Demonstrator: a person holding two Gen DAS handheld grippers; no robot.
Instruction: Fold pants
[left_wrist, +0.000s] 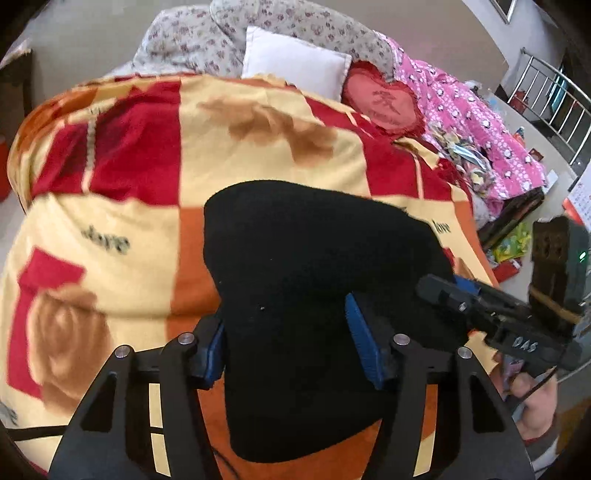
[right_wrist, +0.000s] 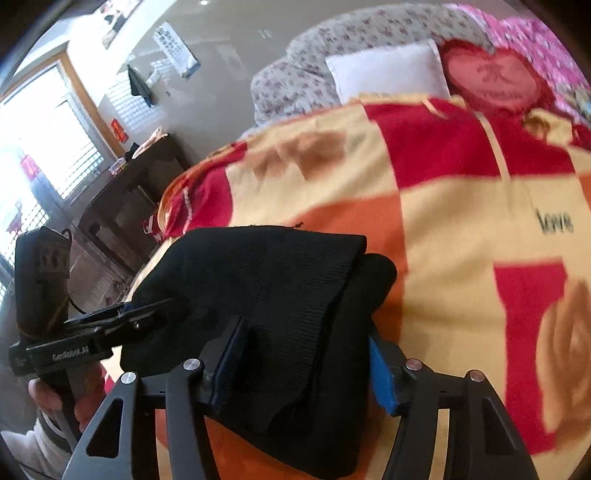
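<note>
The black pants (left_wrist: 295, 258) lie in a folded bundle on a red, yellow and orange blanket (left_wrist: 129, 166). My left gripper (left_wrist: 288, 343) is over the bundle's near part, its blue pads wide apart on either side of the cloth. My right gripper (left_wrist: 461, 295) comes in from the right at the bundle's edge. In the right wrist view the pants (right_wrist: 277, 295) show a ribbed folded layer on top. My right gripper (right_wrist: 303, 365) straddles it with pads apart. My left gripper (right_wrist: 147, 314) shows at the bundle's left edge.
At the bed's far end lie a white pillow (left_wrist: 295, 62), a red heart cushion (left_wrist: 384, 96), a floral quilt (left_wrist: 203, 40) and a pink quilt (left_wrist: 480, 122). A dark wooden table (right_wrist: 122, 199) stands left of the bed by a window. A metal railing (left_wrist: 554, 96) is at far right.
</note>
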